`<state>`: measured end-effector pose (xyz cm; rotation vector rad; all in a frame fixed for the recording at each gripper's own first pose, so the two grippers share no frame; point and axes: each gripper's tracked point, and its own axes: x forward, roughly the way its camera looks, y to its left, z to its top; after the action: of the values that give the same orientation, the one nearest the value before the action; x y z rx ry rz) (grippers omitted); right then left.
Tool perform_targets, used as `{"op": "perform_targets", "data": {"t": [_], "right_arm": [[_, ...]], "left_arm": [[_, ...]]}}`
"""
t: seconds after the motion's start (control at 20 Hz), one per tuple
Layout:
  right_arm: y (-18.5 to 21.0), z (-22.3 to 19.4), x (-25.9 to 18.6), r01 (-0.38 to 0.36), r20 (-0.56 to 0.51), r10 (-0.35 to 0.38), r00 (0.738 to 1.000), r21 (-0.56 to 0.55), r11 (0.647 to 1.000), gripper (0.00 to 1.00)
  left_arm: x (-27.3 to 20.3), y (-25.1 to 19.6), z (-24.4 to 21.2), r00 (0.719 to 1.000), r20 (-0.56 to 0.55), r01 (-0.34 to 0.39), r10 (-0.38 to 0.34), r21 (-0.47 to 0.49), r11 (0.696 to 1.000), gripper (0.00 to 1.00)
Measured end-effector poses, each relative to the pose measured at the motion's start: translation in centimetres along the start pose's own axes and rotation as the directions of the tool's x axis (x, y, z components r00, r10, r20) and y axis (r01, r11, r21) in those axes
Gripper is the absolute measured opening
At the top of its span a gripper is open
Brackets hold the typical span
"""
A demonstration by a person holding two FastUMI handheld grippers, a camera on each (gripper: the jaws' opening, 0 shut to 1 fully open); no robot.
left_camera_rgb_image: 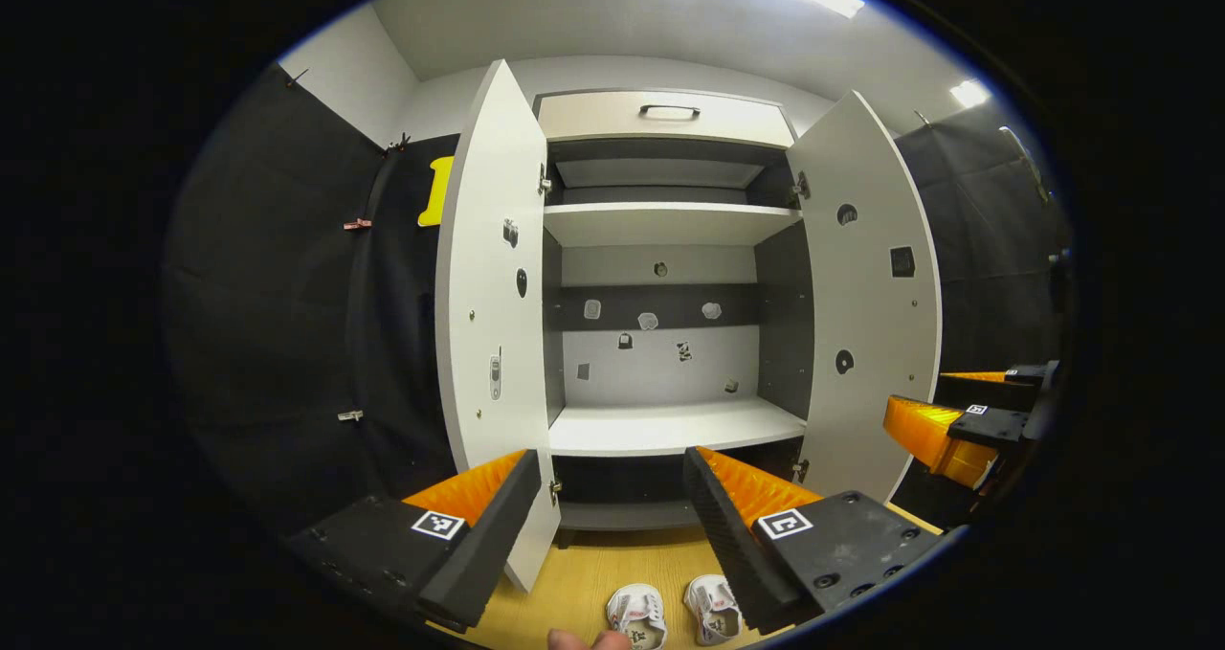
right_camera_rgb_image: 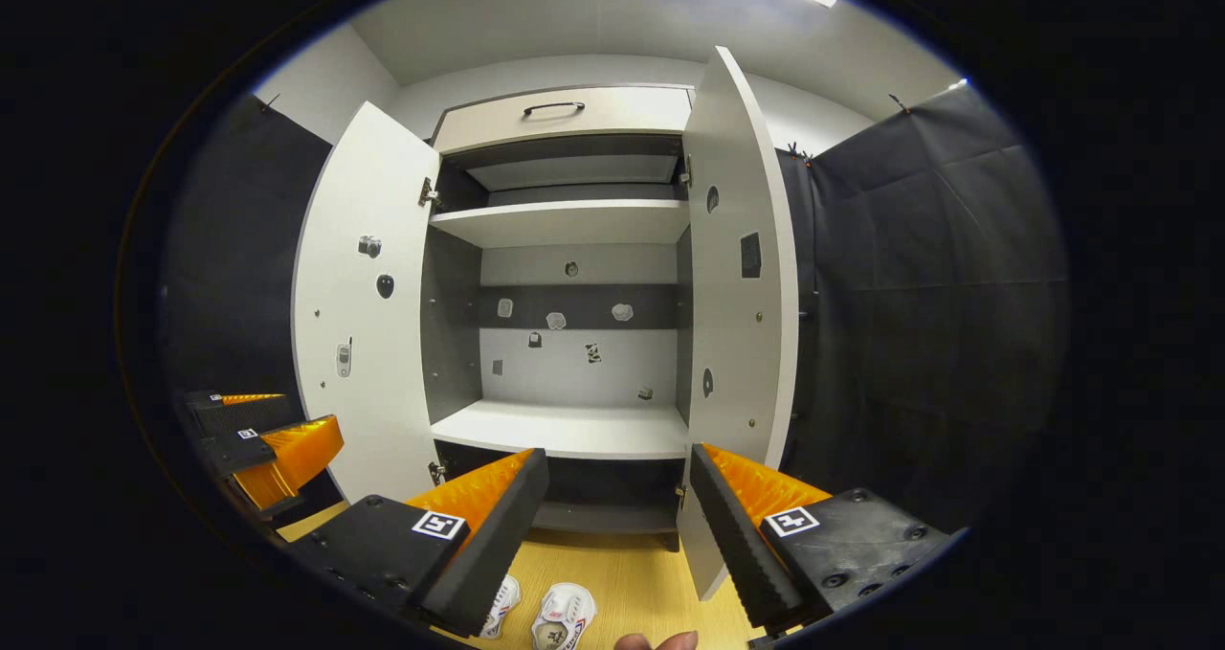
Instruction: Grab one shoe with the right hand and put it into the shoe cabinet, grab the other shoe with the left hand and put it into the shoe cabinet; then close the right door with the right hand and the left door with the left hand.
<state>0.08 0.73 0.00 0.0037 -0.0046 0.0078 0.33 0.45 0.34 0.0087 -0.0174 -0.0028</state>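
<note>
Both grippers, left (left_camera_rgb_image: 610, 497) and right (right_camera_rgb_image: 617, 497), jaws wide, empty. Shoes (left_camera_rgb_image: 675, 614) side by side on floor (left_camera_rgb_image: 584, 573), near, below cabinet (left_camera_rgb_image: 660, 425), doors open. Prob light, soft; pinch at heel collar.

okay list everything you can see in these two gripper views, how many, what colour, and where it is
shoe cabinet: one, white with dark grey interior, straight ahead, shelves bare
cabinet doors: two, white, left door and right door both swung open
drawer: one, pale with a dark handle, top of the cabinet
stickers: several, small, on the back panel and door insides
shoes: two, white, side by side on the wooden floor before the cabinet, left shoe, right shoe
floor: yellow wood
left gripper: black and orange, open
right gripper: black and orange, open
fingertip: at the bottom edge
</note>
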Motion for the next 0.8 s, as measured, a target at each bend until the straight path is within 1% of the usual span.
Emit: {"op": "perform_targets", "data": {"t": [0.3, 0.45, 0.5, 0.65, 0.8], "right_arm": [[0.3, 0.0, 0.0, -0.009, -0.001, 0.009, 1.0, 0.006, 1.0, 0.98], [1.5, -0.7, 0.1, -0.033, -0.025, 0.033, 0.999, 0.014, 0.999, 0.97], [2.0, -1.4, 0.1, -0.043, -0.041, 0.044, 0.998, 0.016, 0.999, 0.99], [3.6, -4.1, -0.3, -0.078, -0.112, 0.081, 0.99, 0.034, 0.996, 0.97], [5.3, -7.8, -1.1, -0.103, -0.193, 0.117, 0.974, 0.083, 0.991, 0.98]], "left_arm": [[-0.1, 0.4, 0.1, 1.0, 0.005, -0.004, 0.004, 0.006, 1.0, 0.95], [-0.1, 0.6, -0.1, 1.0, 0.002, -0.004, 0.004, 0.005, 1.0, 0.95], [-0.2, 0.9, -0.2, 1.0, 0.001, -0.009, 0.009, 0.004, 1.0, 0.95], [-0.4, 1.6, -0.6, 1.0, -0.005, -0.025, 0.025, 0.009, 1.0, 0.95], [-0.6, 2.2, -1.5, 0.999, -0.019, -0.041, 0.041, 0.015, 0.999, 0.95]]}}
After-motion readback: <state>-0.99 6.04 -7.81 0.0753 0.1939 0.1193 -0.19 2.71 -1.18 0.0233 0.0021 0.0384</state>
